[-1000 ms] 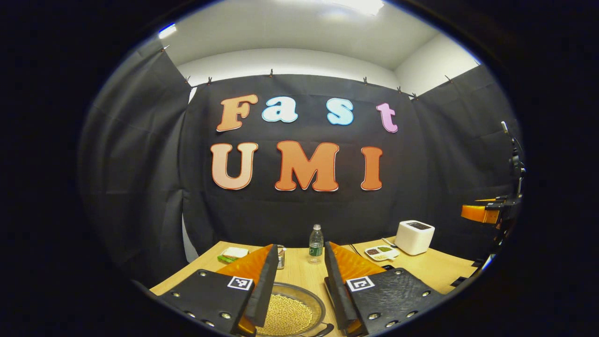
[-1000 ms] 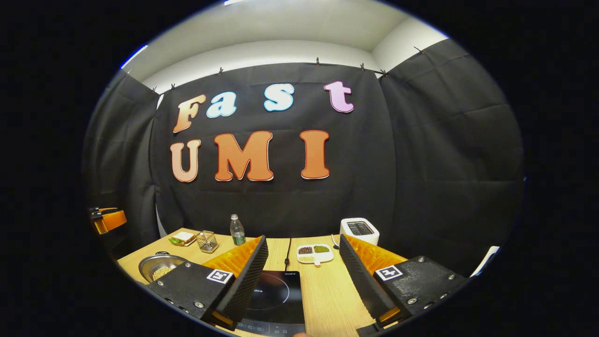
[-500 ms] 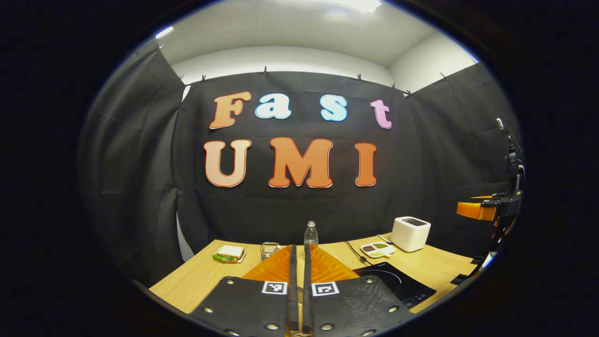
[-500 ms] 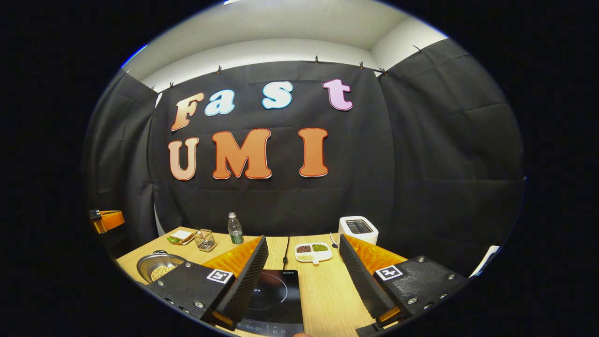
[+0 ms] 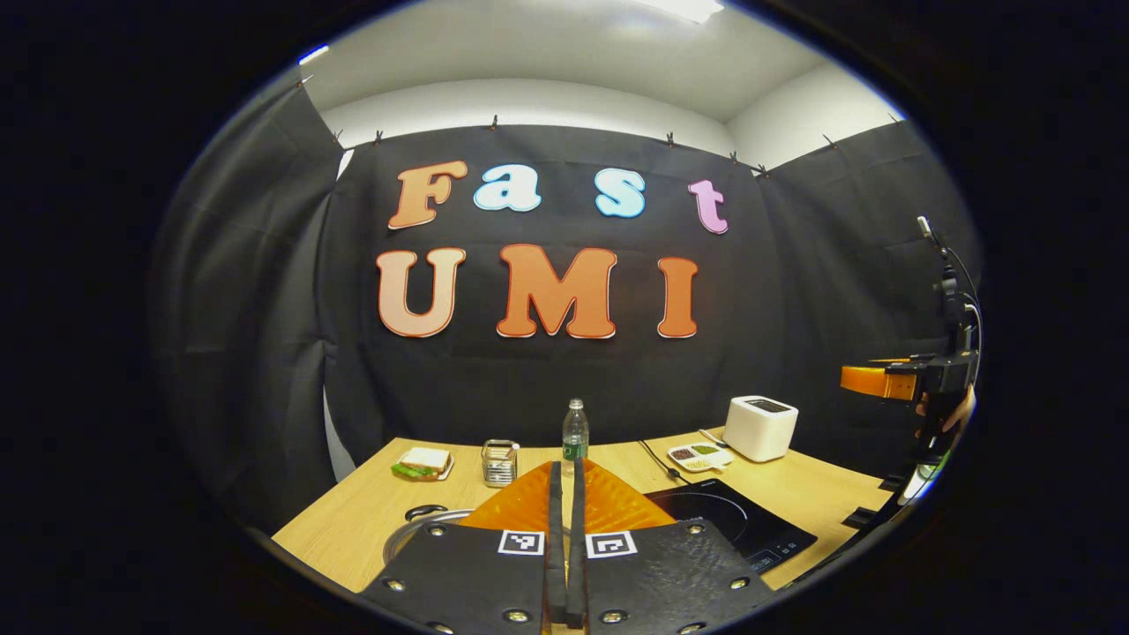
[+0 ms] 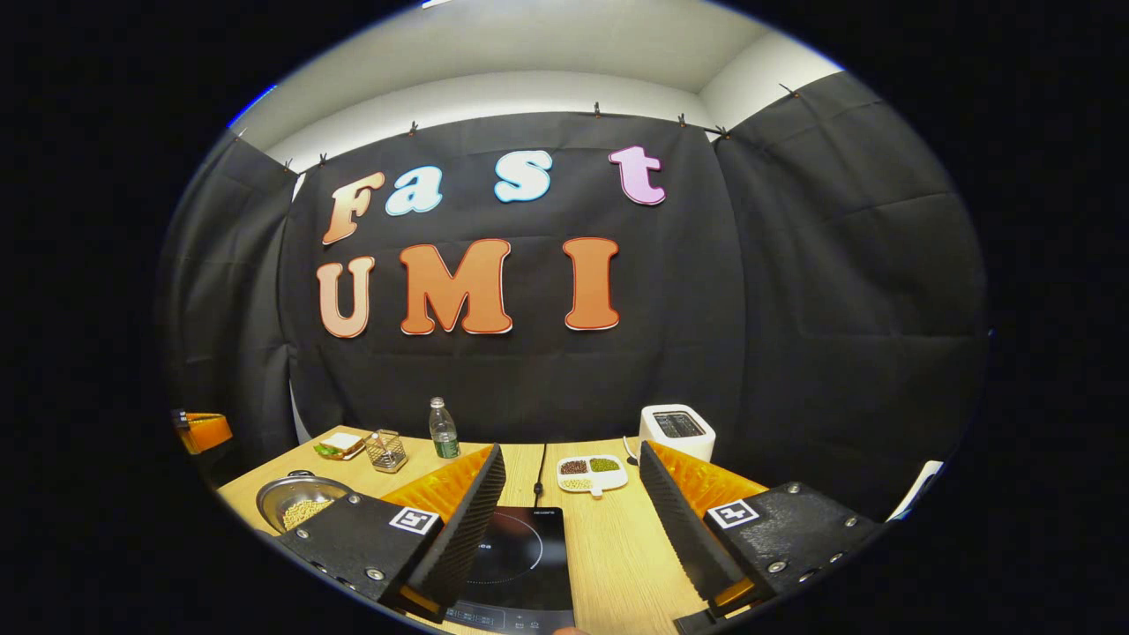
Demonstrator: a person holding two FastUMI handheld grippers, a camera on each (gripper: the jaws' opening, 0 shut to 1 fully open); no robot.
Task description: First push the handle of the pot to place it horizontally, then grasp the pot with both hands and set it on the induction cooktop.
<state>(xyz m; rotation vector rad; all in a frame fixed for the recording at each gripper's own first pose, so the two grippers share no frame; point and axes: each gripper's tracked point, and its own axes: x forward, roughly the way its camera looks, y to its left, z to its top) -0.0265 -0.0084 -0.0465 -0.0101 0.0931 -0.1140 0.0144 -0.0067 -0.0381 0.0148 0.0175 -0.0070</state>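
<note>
A steel pot (image 6: pixel 295 503) holding yellow beans sits at the table's left. In the left gripper view its rim (image 5: pixel 407 534) and a dark loop handle (image 5: pixel 426 511) peek out left of my fingers. The black induction cooktop (image 6: pixel 516 556) lies right of the pot, also seen as a dark slab (image 5: pixel 736 522). My left gripper (image 5: pixel 564 467) is shut with nothing between its fingers, above and behind the pot. My right gripper (image 6: pixel 571 451) is open over the cooktop's near edge. The left gripper's orange body (image 6: pixel 205 430) shows at far left, the right gripper's (image 5: pixel 882 381) at far right.
Along the back of the wooden table (image 5: pixel 353 520) stand a sandwich (image 5: pixel 422 462), a wire basket (image 5: pixel 499 462), a water bottle (image 5: pixel 575 432), a divided dish of beans (image 6: pixel 591 474) and a white toaster (image 6: pixel 676 430). A black cord (image 6: pixel 540 472) runs from the cooktop.
My left gripper went from open over the pot to shut and drew back, so the pot now peeks out at its left. The right gripper has barely moved.
</note>
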